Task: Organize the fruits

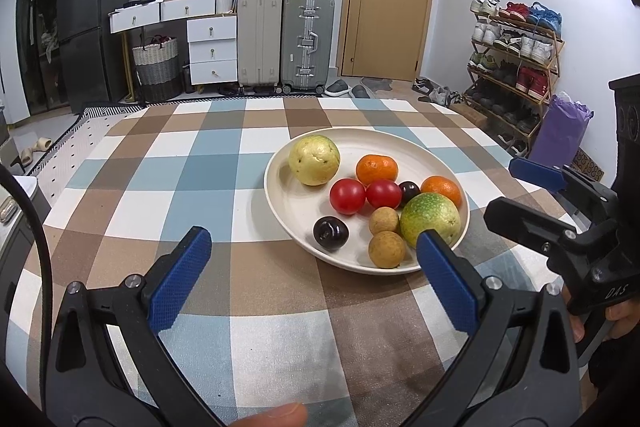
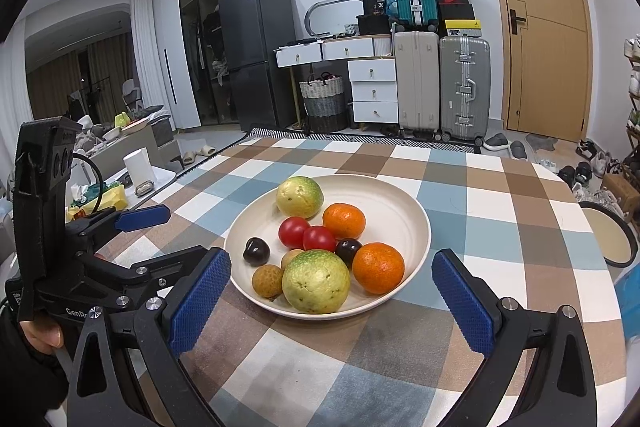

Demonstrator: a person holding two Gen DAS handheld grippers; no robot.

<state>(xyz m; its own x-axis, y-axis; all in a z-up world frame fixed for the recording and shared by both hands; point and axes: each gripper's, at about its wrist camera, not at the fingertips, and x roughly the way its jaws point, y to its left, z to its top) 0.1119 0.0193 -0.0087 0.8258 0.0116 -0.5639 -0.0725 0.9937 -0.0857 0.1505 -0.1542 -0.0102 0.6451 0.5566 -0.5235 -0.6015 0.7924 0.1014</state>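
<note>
In the left wrist view, the left gripper (image 1: pixel 312 251) is seen at the bottom of the frame w/ its blue pads (image 1: pixel 180 279) spread wide and nothing held between them; a fingertip of the holder is seen at the bottom edge. Its right pad overlaps the near rim of the plate (image 1: pixel 280 203) in the picture; contact can't be told. At right of that frame the right gripper (image 1: pixel 516 187) is seen side-on, fingers parted, over the checked tablecloth (image 1: pixel 160 167).

In the right wrist view, the right gripper (image 2: pixel 332 275) is seen at the bottom w/ pads (image 2: pixel 200 303) spread wide and empty, the plate (image 2: pixel 400 211) lying centre frame just beyond them. The left gripper (image 2: pixel 176 231) is seen at lower left, also parted.

All fruit is found on the plate, approx. centre of both frames. In the right wrist view, nearest the rim are a green-yellow guava (image 2: pixel 316 281), a brown longan (image 2: pixel 268 281) left of it and an orange (image 2: pixel 378 267) at right. A second longan (image 2: pixel 290 258) is partly hidden behind the guava. A dark plum (image 2: pixel 256 251) lies at left, another plum (image 2: pixel 348 250) between guava and orange. Behind them two red tomatoes (image 2: pixel 294 231) (image 2: pixel 319 238) are seen touching, then a second orange (image 2: pixel 344 221), and farthest a yellower guava (image 2: pixel 299 197).

Beyond the table, suitcases (image 2: pixel 440 87), white drawers (image 2: pixel 372 91), a dark fridge (image 2: pixel 256 55) and a wooden door (image 2: pixel 548 39) are seen in the upper half. A shoe rack (image 1: pixel 516 67) is seen at right in the left wrist view.
</note>
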